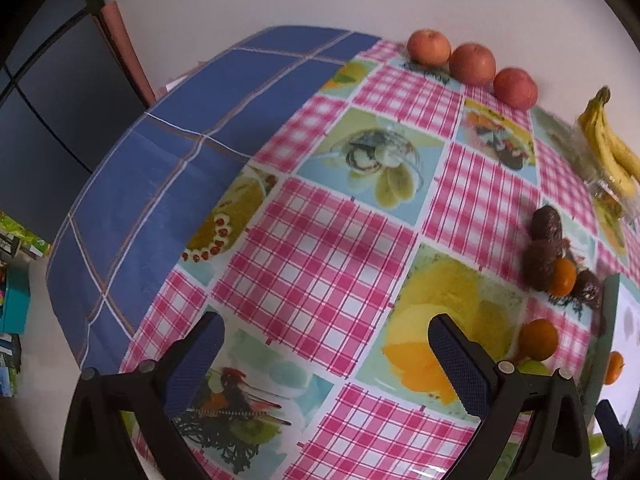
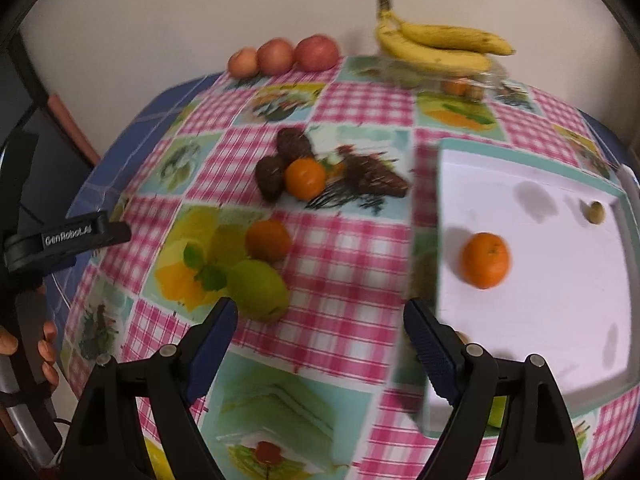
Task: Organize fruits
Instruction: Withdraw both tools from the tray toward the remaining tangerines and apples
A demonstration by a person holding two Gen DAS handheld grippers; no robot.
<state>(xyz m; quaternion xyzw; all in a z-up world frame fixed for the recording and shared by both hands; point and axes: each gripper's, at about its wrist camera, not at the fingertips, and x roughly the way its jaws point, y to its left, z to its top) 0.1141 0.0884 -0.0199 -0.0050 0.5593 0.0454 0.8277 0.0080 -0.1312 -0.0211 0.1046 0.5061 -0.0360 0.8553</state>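
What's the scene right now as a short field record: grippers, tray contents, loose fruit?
left gripper: open, empty, over the tablecloth
right gripper: open, empty, between green fruit and tray
tray: white, holds one orange and a small brownish item
green fruit: on the cloth, touching a loose orange
dark fruits: clustered around another orange
apples: three in a row at the wall
bananas: far edge
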